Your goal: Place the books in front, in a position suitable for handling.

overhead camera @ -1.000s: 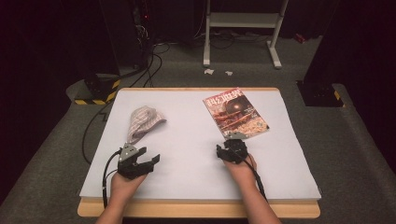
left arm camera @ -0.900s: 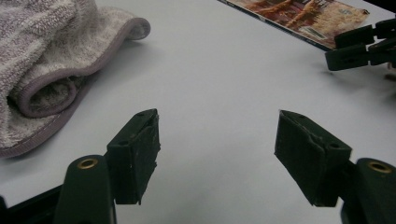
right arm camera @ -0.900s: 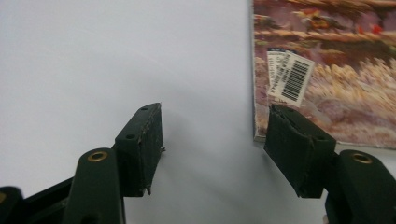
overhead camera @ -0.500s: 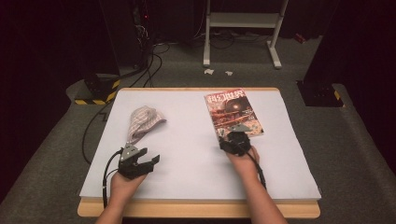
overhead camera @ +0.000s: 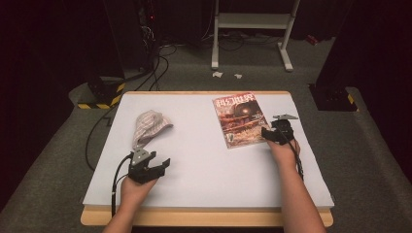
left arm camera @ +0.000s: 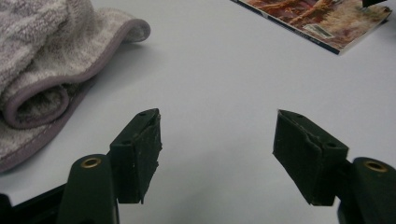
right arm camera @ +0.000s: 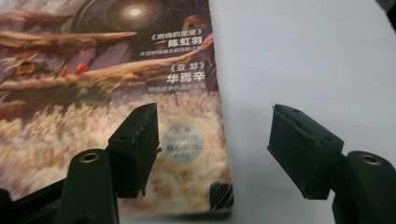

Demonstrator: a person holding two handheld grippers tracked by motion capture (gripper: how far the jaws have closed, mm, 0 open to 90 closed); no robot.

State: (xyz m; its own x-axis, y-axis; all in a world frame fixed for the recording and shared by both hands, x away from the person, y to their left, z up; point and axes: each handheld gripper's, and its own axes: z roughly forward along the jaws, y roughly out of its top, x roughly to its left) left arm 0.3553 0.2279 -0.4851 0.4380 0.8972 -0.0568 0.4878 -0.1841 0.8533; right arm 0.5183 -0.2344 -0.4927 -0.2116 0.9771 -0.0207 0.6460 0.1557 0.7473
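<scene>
- The right gripper [overhead camera: 268, 134] is at the near right edge of the glossy, colourfully printed magazine [overhead camera: 239, 119], which lies flat on the white table [overhead camera: 204, 170] at the far right.
- Its jaws have just been opening: they stand wide, one above the cover, one over bare table, the edge between them, nothing pinched.
- The left gripper [overhead camera: 158, 162] hovers spread wide and empty near the crumpled grey striped towel [overhead camera: 148, 126].
- My read: the magazine is light, thin, floppy and slick. Slip one jaw under that edge and pinch close to the corner.
</scene>
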